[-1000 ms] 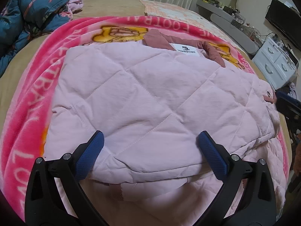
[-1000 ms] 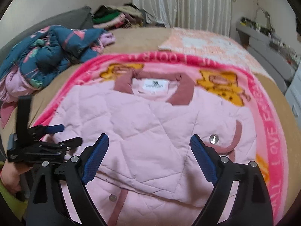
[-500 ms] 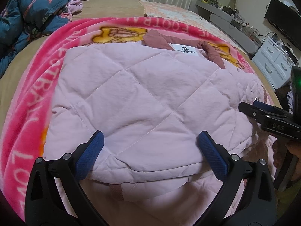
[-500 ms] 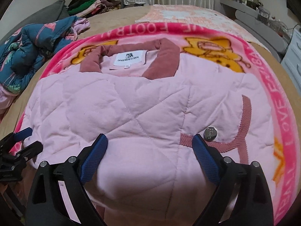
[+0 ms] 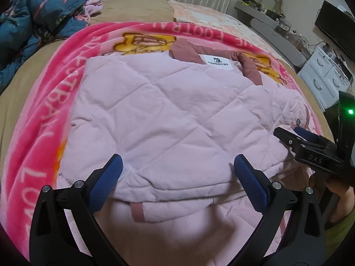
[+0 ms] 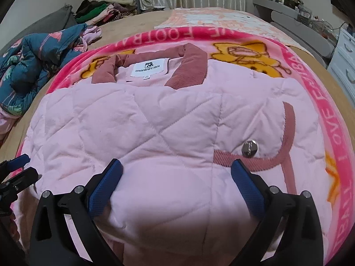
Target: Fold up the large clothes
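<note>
pink quilted jacket [image 6: 168, 119] lies spread on a pink blanket [image 5: 44, 102] on the bed [image 5: 137, 11], collar [image 6: 188, 66] and label at the far end. it looks partly folded: the near edge is doubled over in a thick layer, and no sleeve sticks out to either side, so the side folds seem done. what looks left is bringing the near end up toward the collar.

the left hand-held gripper [image 5: 177, 178] hangs over the near folded edge, jaws wide apart with nothing pinched, the padding below and between its fingers. the right hand-held gripper [image 6: 176, 180] has just been opening its jaws and they stand wide, straddling a bulge of jacket beside the snap button [image 6: 250, 148]; the pads press on nothing.
</note>
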